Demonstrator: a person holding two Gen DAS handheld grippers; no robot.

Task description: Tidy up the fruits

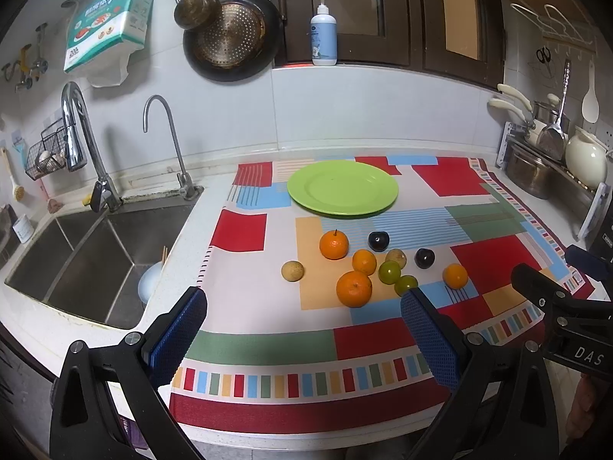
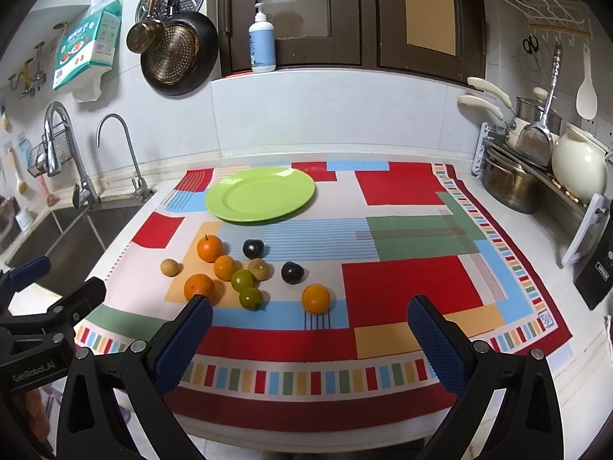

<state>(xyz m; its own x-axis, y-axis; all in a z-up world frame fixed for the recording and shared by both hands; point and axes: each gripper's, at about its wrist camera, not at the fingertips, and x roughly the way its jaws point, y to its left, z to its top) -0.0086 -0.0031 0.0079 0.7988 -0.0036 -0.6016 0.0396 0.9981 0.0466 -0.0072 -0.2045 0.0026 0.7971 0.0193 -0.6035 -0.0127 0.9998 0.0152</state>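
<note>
An empty green plate [image 1: 342, 188] [image 2: 260, 193] sits at the back of a colourful patterned cloth [image 1: 479, 264] [image 2: 406, 287]. In front of it lie several loose fruits: oranges [image 1: 354, 288] [image 2: 315, 298], two dark plums [image 1: 424, 258] [image 2: 292, 272], two green fruits [image 1: 389, 271] [image 2: 251, 298] and two tan ones [image 1: 292, 270] [image 2: 169, 267]. My left gripper [image 1: 304, 306] is open and empty, near the cloth's front edge, short of the fruits. My right gripper [image 2: 310, 318] is open and empty, just in front of the nearest orange. Each gripper shows at the edge of the other's view.
A steel sink [image 1: 95, 260] with two faucets [image 1: 82, 142] lies left of the cloth. Pans [image 1: 230, 38] hang on the wall. A soap bottle [image 1: 323, 34] stands on the sill. A rack with pots and a white kettle [image 2: 578, 165] stands at the right.
</note>
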